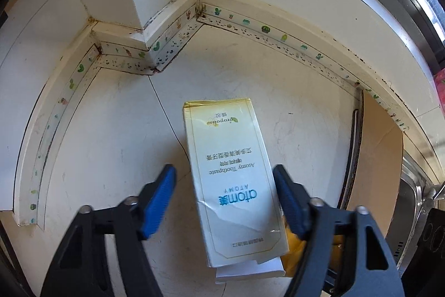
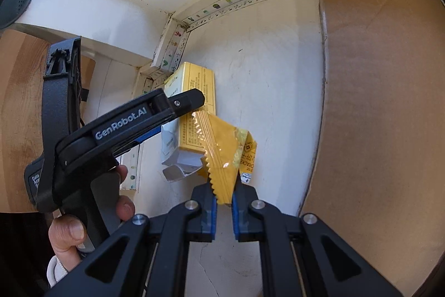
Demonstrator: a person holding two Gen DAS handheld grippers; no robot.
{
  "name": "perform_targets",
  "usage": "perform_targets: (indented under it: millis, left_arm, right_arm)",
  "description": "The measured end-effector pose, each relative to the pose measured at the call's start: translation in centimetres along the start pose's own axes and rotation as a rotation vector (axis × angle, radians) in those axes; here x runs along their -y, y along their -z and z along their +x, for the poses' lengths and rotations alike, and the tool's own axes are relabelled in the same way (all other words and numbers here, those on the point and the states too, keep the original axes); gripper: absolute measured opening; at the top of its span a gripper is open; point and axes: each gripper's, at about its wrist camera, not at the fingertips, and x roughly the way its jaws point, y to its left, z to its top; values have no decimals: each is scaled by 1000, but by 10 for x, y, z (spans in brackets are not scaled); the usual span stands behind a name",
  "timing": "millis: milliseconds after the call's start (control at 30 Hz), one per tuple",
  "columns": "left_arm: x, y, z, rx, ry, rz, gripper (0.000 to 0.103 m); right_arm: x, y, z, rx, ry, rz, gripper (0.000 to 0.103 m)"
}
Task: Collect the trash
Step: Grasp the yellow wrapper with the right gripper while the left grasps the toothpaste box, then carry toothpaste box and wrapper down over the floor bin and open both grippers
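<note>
The right gripper [image 2: 223, 203] pinches a yellow wrapper [image 2: 222, 149] beside the toothpaste box [image 1: 233, 174]. The left gripper [image 1: 225, 196] straddles that box, jaws wide; closing on it looks next.

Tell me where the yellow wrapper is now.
The yellow wrapper is pinched in the right gripper, raised beside the open end of the toothpaste box.

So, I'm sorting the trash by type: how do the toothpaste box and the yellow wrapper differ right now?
The toothpaste box is stiff white-and-gold card; the yellow wrapper is thin, crinkled film. The box lies on the counter between the open left gripper, ungripped; the wrapper is pinched in the right gripper. Both look empty.
</note>
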Motion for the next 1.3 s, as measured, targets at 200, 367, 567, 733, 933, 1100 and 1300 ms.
perform_targets:
  millis: [200,367,567,733,933,1100,1300]
  left_arm:
    - [-14,15,-19,53,34,16,52]
    - [-28,42,-55,112,23,92,52]
    - [-53,93,-97,144,49,166,52]
    - [-80,147,-131,168,97,236,52]
    - [-109,208,-168,201,164,324,52]
    - [-131,250,-194,220,201,383,52]
    - [-162,308,-210,202,244,388,52]
  right_arm:
    - [-8,17,-10,20,-7,-2,8]
    - [-20,36,-20,44,-10,0,8]
    - [-42,79,-38,101,4,5,8]
    - [-64,129,-52,166,27,29,8]
    - [-99,207,-64,259,63,54,8]
    - [-128,275,-72,339,75,83,8]
    - [-155,343,-69,346,85,106,8]
